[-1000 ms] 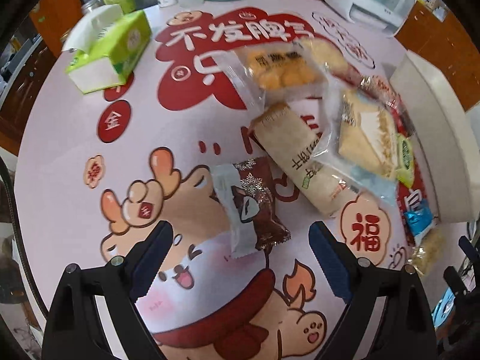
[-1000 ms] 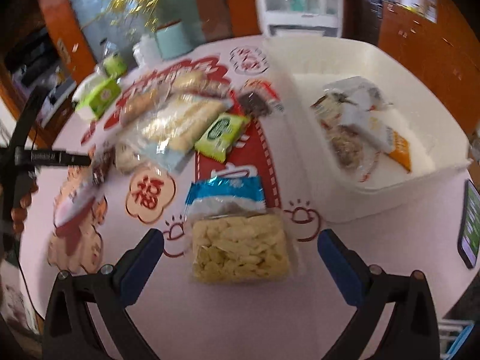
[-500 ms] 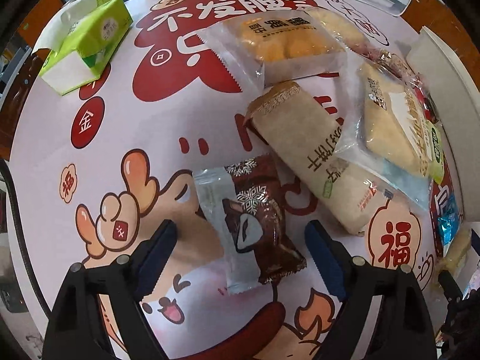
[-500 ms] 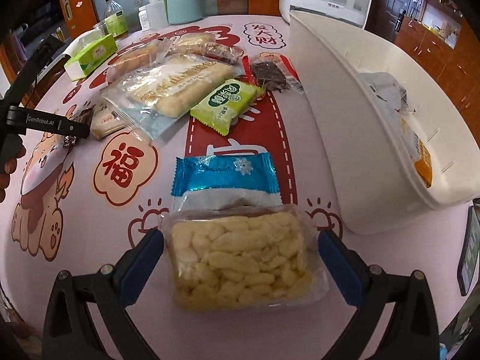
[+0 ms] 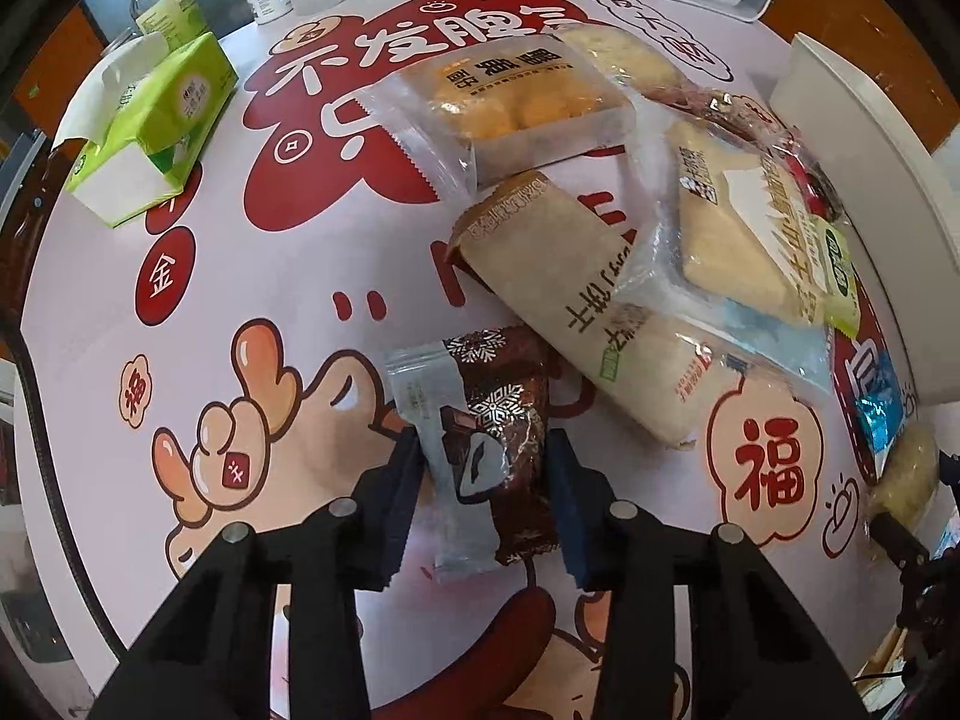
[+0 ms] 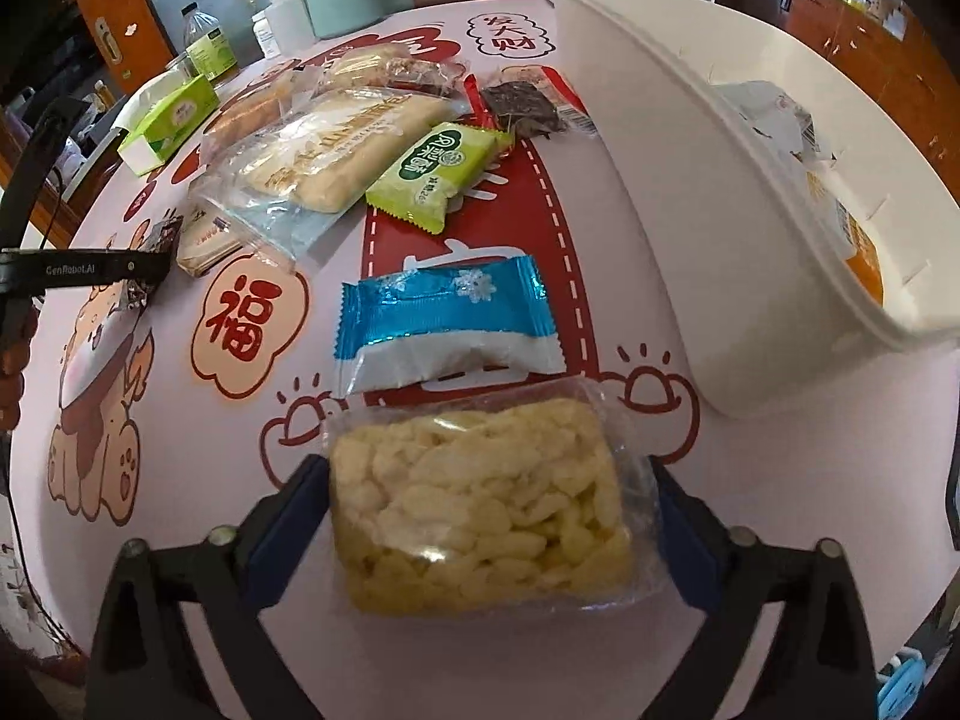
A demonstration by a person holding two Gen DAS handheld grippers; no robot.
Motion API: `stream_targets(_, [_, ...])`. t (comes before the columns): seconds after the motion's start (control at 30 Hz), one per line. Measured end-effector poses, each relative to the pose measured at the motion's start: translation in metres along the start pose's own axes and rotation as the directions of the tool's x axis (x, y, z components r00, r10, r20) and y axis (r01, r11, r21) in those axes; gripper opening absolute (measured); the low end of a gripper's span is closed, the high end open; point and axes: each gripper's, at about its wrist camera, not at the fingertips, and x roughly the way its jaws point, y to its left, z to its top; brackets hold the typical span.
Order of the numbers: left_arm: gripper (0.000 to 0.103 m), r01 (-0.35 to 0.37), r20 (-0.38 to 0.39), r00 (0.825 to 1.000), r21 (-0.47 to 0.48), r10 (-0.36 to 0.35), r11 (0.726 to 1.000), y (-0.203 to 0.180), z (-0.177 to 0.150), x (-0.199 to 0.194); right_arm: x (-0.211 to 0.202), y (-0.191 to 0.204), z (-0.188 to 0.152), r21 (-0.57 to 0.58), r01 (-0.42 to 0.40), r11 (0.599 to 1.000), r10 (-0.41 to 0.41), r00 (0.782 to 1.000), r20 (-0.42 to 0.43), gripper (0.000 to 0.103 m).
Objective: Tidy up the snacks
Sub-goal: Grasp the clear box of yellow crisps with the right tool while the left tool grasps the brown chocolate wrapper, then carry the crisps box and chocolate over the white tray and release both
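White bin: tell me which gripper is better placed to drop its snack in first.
Right. The right gripper straddles the puffed rice pack directly beside the white bin. The left gripper, closed on the brown snack, sits across the snack pile.

Left gripper point(image 5: 483, 495): black angular frame, dark blue ribbed pads, silver round screws at the finger joints. Right gripper point(image 6: 489, 519): same build, black arms, blue pads, silver screws. White "GenRobot.AI" lettering on left gripper's black side.
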Motion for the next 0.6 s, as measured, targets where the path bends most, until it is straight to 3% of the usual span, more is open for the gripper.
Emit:
stream_targets(0.07, [0.036, 0.003, -0.003, 1.000, 0.006, -0.003, 1.000, -0.003, -0.005, -0.002, -0.002, 0.000, 0.000, 0.007, -0.011, 1.000, 0.011, 1.000, -0.008, 0.087])
stream_targets(0.33, [0.035, 0.030, 0.011, 0.999, 0.056, -0.030, 0.998, -0.011, -0.042, -0.038, -0.012, 0.005, -0.007, 0.068, -0.049, 0.996, 0.052, 0.998, -0.040, 0.085])
stream_targets(0.6, [0.035, 0.094, 0.130, 0.985, 0.143, -0.113, 0.985, -0.039, -0.050, -0.116, -0.066, 0.023, -0.011, 0.056, -0.067, 0.996, 0.066, 0.998, 0.019, 0.085])
